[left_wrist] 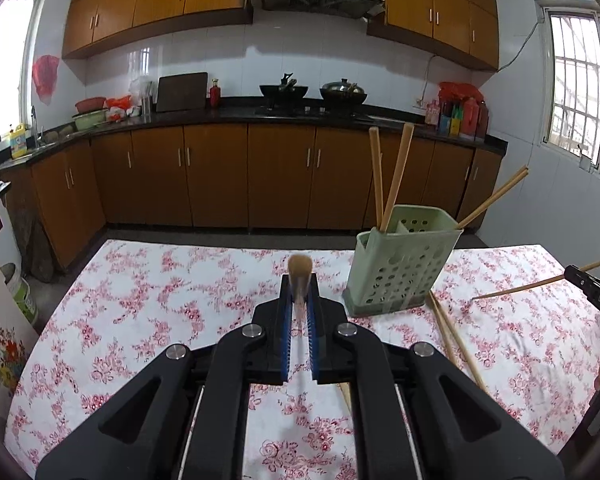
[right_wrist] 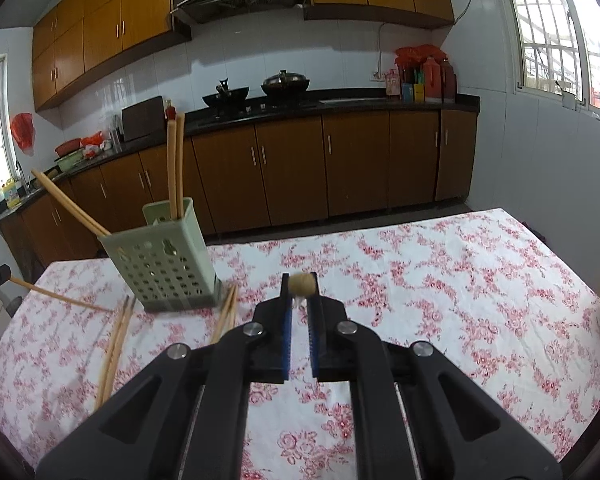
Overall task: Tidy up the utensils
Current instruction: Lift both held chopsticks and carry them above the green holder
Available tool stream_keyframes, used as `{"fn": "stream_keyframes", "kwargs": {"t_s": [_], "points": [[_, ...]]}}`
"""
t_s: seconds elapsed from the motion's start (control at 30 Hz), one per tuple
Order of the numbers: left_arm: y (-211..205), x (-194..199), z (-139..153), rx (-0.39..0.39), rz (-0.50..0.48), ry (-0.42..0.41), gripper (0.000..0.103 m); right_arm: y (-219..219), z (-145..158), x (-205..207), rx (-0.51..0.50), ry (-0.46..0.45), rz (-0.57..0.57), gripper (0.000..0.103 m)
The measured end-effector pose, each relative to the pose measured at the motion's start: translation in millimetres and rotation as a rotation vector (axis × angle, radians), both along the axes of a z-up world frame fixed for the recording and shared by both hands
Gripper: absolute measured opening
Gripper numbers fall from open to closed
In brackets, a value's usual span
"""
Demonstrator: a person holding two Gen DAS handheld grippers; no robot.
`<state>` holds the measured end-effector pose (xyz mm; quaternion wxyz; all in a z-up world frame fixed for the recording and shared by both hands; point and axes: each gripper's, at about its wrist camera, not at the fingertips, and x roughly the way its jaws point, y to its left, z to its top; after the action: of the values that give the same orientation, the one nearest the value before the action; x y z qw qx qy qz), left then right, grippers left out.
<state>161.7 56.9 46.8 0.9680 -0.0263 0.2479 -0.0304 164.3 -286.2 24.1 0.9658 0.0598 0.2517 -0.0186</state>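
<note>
Left gripper [left_wrist: 300, 280] and right gripper [right_wrist: 302, 286], frame centre, each clamped on one chopstick end; light, stiff, slippery sticks best pinched near an end, bound for the green holder [left_wrist: 404, 260] at right.

We see the pale green perforated plastic utensil holder [left_wrist: 404, 260] standing on the counter [left_wrist: 180, 280] under a red-flowered white cloth, with two pairs of long wooden chopsticks [left_wrist: 388, 176] in it: one upright, one leaning out over its rim. More loose wooden chopsticks [right_wrist: 114, 348] lie on the cloth in front of the holder. Behind the counter runs the row of brown wooden cabinets [left_wrist: 220, 176].
</note>
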Motion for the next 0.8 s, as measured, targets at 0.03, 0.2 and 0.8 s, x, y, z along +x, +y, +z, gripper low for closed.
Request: {"fn": "stream_keyframes", "kwargs": {"t_s": [0.03,0.2,0.8], "points": [[-0.9,-0.4,0.9,0.002,-0.001,-0.004,0.008,0.6,2.1,0.0,0.0,-0.005,0.002,0.008],[-2.7,-1.1,4.9,0.006,0.001,-0.015,0.008,3.7,9.8,0.1,-0.003,-0.028,0.01,0.008],[-34.7,-16.6,81.7,-0.031,-0.101,-0.16,0.007,17.3,106.9,-10.6,0.137,-0.165,0.173,0.008]]}}
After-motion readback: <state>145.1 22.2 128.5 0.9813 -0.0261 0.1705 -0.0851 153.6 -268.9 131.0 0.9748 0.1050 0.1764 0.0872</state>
